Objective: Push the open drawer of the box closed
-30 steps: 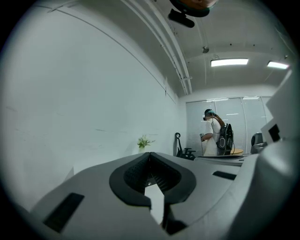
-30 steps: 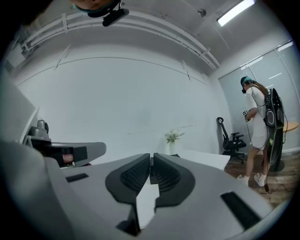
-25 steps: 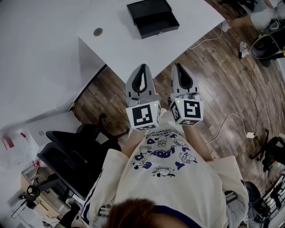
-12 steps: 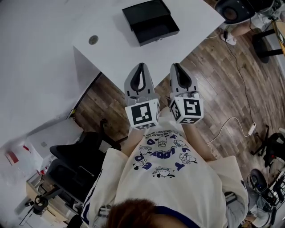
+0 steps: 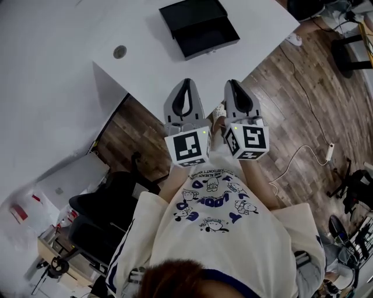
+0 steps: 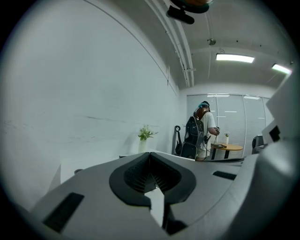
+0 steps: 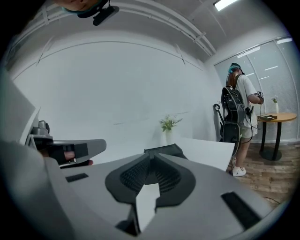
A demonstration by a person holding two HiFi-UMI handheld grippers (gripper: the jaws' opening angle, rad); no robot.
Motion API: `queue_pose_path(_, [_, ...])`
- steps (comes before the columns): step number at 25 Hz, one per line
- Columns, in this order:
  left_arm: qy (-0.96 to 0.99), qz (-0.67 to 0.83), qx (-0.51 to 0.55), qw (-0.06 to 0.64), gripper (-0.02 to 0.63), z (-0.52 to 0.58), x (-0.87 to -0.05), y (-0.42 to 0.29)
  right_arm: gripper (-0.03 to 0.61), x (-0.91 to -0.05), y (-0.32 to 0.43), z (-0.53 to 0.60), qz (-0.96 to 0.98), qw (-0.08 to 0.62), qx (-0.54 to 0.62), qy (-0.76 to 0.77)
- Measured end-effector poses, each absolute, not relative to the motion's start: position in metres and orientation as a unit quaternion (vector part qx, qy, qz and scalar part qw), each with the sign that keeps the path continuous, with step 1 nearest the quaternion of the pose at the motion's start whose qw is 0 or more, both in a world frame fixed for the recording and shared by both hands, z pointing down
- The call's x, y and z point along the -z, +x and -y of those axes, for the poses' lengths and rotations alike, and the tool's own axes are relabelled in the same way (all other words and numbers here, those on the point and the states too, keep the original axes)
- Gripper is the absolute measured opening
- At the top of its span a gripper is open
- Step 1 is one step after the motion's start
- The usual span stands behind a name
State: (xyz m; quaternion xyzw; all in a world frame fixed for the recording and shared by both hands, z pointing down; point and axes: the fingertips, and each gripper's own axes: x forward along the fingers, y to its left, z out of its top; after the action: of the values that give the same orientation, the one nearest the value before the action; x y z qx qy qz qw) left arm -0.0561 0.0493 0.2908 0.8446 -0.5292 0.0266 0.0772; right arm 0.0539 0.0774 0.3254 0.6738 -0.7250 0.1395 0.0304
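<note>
Hovering short of the open drawer (image 5: 211,38) of the black rectangular box (image 5: 192,14), seemingly mid-approach; left gripper (image 5: 186,83) and right gripper (image 5: 232,84), fingers pressed together and empty, must next reach its front.

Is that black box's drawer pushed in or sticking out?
Sticking out: in the head view the drawer juts from the black box on the white table, its inside showing.
</note>
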Motion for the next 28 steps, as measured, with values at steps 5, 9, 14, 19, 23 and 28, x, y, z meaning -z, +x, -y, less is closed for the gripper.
queue_pose_path(5, [0.841, 0.534, -0.037, 0.083, 0.014, -0.033, -0.298, -0.051, 0.043, -0.333, 0.06, -0.06, 0.727, 0.037, -0.149, 0.67])
queue_pose_path(9, [0.834, 0.543, -0.044, 0.087, 0.015, -0.019, -0.304, -0.048, 0.043, -0.341, 0.064, -0.043, 0.733, 0.045, -0.156, 0.66])
queue_pose_path(14, [0.826, 0.553, -0.052, 0.094, 0.014, -0.001, -0.312, -0.04, 0.043, -0.349, 0.071, -0.02, 0.742, 0.058, -0.162, 0.648])
queue_pose_path(19, [0.82, 0.56, -0.061, 0.103, 0.015, 0.018, -0.323, -0.03, 0.043, -0.362, 0.078, 0.002, 0.751, 0.074, -0.169, 0.634])
queue_pose_path(23, [0.816, 0.564, -0.071, 0.109, 0.015, 0.03, -0.335, -0.021, 0.044, -0.375, 0.079, 0.015, 0.76, 0.089, -0.176, 0.619])
queue_pose_path(28, [0.808, 0.572, -0.08, 0.118, 0.015, 0.043, -0.345, -0.016, 0.044, -0.389, 0.079, 0.031, 0.77, 0.106, -0.186, 0.6])
